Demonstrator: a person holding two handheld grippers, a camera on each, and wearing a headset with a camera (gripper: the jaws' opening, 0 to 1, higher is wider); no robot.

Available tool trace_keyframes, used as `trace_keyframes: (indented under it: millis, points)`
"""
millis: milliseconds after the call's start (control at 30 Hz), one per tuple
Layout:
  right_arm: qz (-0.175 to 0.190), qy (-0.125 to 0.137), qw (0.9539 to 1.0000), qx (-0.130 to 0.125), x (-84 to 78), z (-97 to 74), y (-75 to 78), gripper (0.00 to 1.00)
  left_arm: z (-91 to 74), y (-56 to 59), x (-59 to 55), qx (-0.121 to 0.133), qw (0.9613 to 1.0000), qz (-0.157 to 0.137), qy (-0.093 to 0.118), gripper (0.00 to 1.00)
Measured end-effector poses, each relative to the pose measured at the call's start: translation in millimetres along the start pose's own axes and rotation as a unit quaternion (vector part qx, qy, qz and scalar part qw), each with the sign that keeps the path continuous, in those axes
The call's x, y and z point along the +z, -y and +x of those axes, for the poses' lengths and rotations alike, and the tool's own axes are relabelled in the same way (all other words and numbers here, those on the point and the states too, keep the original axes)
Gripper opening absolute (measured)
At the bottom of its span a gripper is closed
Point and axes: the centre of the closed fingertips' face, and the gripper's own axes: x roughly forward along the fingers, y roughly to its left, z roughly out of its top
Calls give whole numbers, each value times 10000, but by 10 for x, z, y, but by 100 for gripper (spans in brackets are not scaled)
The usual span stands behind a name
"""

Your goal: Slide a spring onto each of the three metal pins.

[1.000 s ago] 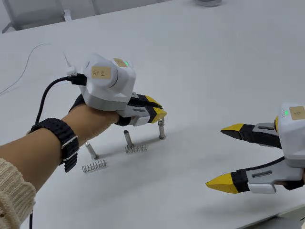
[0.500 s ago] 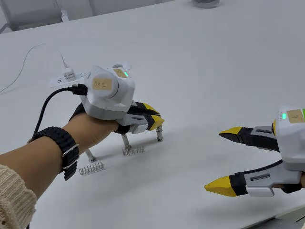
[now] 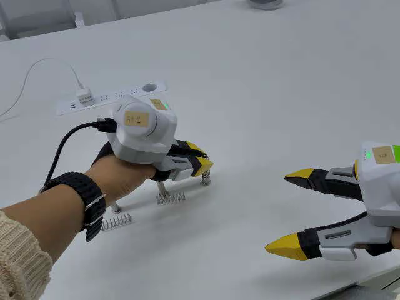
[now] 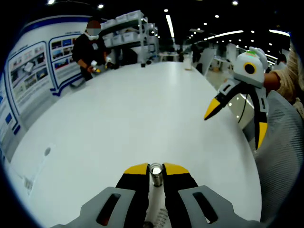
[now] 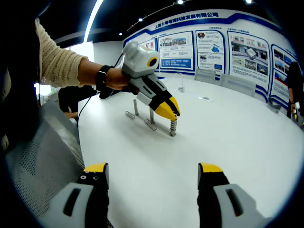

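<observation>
White worktop (image 3: pixel 269 87) runs under both grippers. The left gripper (image 4: pixel 156 169) has its yellow-tipped fingers (image 4: pixel 137 170) drawn in narrow, pinching the shiny head of the end pin (image 4: pixel 156 175). In the right gripper view a fitted spring (image 5: pixel 173 126) sits coiled round that pin's shaft just below the fingertips, and the pin stands upright.

Back from those fingertips, toward the wrist, stands the middle pin (image 3: pixel 162 188) with a loose spring (image 3: pixel 170 199) lying at its foot. Farther back is the third pin (image 3: pixel 116 207), with a second loose spring (image 3: pixel 117 220) on the worktop just beside it.

The right gripper (image 5: pixel 153 168) is well apart from the pins. Its fingers (image 5: pixel 97 169) are spread wide and aim toward the left gripper.

A tan sticker (image 3: pixel 135 119) on the left gripper's housing carries handwriting too small to read. A like sticker (image 3: pixel 382 154) sits on the right gripper.

Beyond the left gripper lies a white power strip (image 3: pixel 112 99). A black watch strap (image 3: pixel 84 190) circles the wrist.

Wall panels (image 5: pixel 190 47) bear a header of Chinese characters I cannot read with certainty.
</observation>
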Motion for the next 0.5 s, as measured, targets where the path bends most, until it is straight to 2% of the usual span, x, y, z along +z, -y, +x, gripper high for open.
trace_keyframes:
  millis: [500]
  points:
    - [21, -12, 10000, -3, -17, 1, 0, 78, 46, -4, -75, 44, 9999, 36, -88, 11]
